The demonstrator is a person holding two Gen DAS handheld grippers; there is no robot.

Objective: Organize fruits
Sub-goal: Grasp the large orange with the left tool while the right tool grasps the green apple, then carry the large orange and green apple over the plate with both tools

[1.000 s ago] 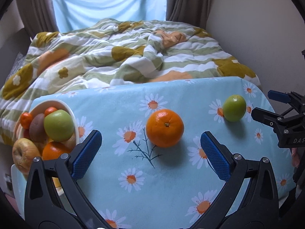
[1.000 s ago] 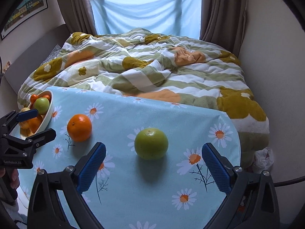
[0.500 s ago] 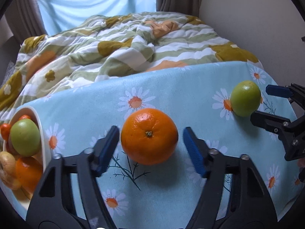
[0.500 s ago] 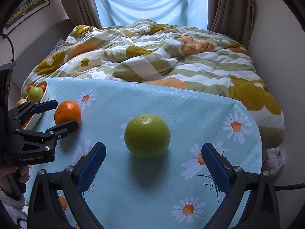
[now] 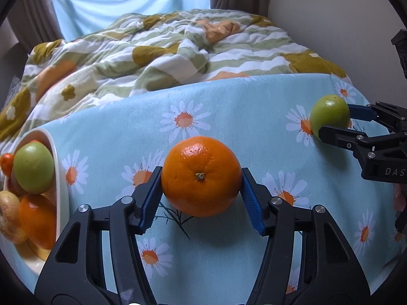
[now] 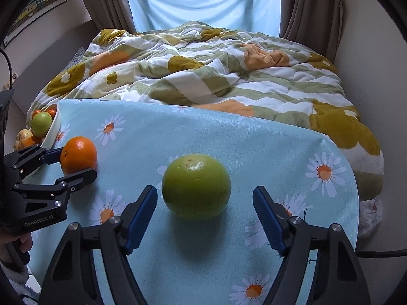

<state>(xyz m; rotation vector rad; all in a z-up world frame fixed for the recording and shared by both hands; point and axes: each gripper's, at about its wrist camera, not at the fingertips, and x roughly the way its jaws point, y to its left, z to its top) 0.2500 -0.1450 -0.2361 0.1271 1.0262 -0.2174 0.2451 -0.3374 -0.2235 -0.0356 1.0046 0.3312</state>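
Note:
On the daisy-print tablecloth (image 5: pixel 229 106) an orange (image 5: pixel 201 175) sits between the blue pads of my left gripper (image 5: pixel 201 180), and both pads press on its sides. From the right wrist view the same orange (image 6: pixel 78 155) shows in the left gripper (image 6: pixel 72 165). A green round fruit (image 6: pixel 196 185) lies between the pads of my right gripper (image 6: pixel 204 194). Those jaws are closing, with a gap still on each side of the fruit. The left wrist view shows the green fruit (image 5: pixel 329 114) between the right gripper's fingers (image 5: pixel 335 133).
A white bowl (image 5: pixel 59 178) at the table's left edge holds several fruits, among them a green apple (image 5: pixel 33 167) and oranges. A bed with a striped flowered quilt (image 6: pixel 203 71) lies just behind the table. A wall runs along the right. A hand (image 6: pixel 23 244) holds the left gripper.
Both grippers came down and closer to their fruits. The left jaws went from wide open to closed on the orange. The right jaws narrowed around the green fruit.

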